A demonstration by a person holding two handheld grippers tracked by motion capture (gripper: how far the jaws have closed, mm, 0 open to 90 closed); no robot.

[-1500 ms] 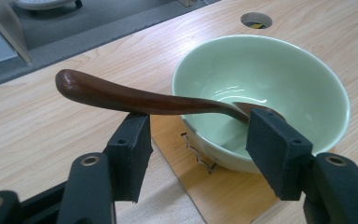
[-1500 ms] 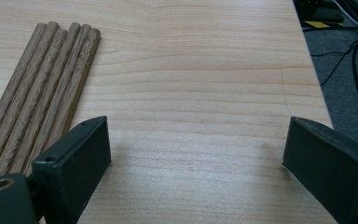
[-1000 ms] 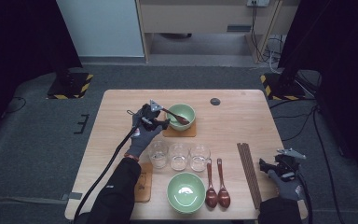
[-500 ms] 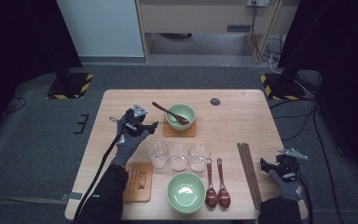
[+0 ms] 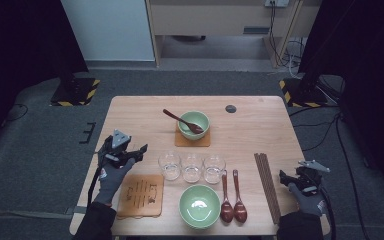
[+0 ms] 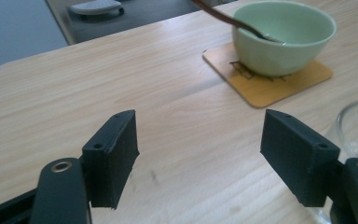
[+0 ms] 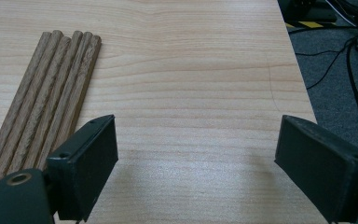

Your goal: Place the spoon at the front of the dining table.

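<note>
Spoon left resting in far bowl on coaster. Left hand-held gripper released, jaws just opened, nothing between. Right hand-held gripper released beside chopsticks. Next judged: 1 more spoon to be fetched.

The high view is soft and slightly grainy. The table is evenly lit from above, while the surroundings at nine and three o'clock sink into near black. A white glare spot sits in the near bowl. Shadows on the wood are faint and short. In the left gripper view the far bowl at one o'clock is sharp enough, with the near pads dark and a little soft; a glass at three o'clock blurs. In the right gripper view the wood grain and sticks are crisp under flat, bright light.
</note>
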